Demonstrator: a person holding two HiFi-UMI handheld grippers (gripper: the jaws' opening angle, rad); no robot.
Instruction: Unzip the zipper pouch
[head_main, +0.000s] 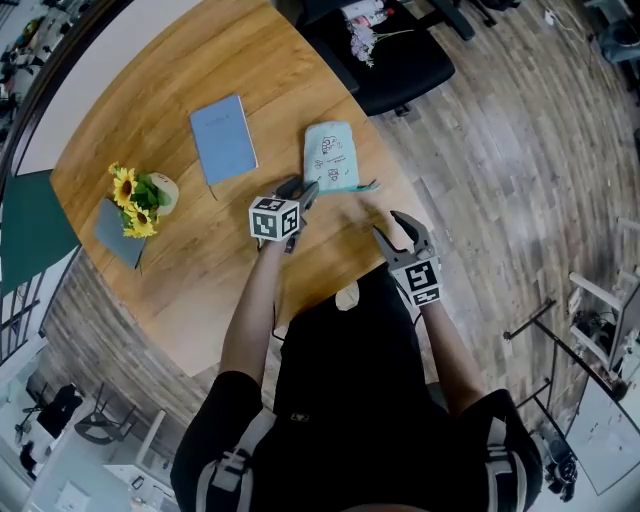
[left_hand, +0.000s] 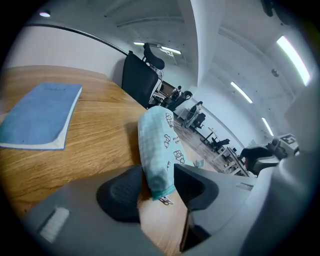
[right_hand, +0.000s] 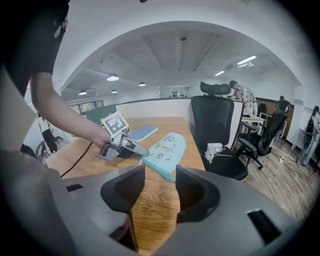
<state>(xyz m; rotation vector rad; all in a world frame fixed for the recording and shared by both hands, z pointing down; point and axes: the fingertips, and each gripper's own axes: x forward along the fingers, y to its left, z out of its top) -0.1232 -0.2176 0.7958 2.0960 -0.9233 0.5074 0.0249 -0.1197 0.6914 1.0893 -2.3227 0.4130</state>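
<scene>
Here, nearest to me, I am holding the right gripper (head_main: 392, 228) low over the near edge of the wooden table (head_main: 200, 290). Its jaws are standing apart with only bare wood showing between them, and its marker cube (head_main: 422, 280) is sitting just above my wrist. A little further out and to my left, I am reaching in with the left gripper (head_main: 300, 190), tilted downward. Its jaws are also standing apart, and the near left end of the zipper pouch (head_main: 331, 155) is lying between them. The fabric is sitting close to both pads, but I am not seeing it squeezed. In the left gripper view a small dark metal piece (left_hand: 165, 201) is peeking out under that end of the pouch. The pouch itself, pale teal with little drawings on it, is lying flat on the table, stretching away from me toward the far edge, its darker teal near edge facing the right gripper. Beyond the left gripper a light blue notebook (head_main: 223, 138) is lying closed on the wood, well apart from the pouch. Far off to my left a bunch of sunflowers (head_main: 132, 198) is resting near the table's rim. Past the table, a black office chair (head_main: 405, 60) is standing on the wooden floor (head_main: 520, 150) with some small items on its seat.
</scene>
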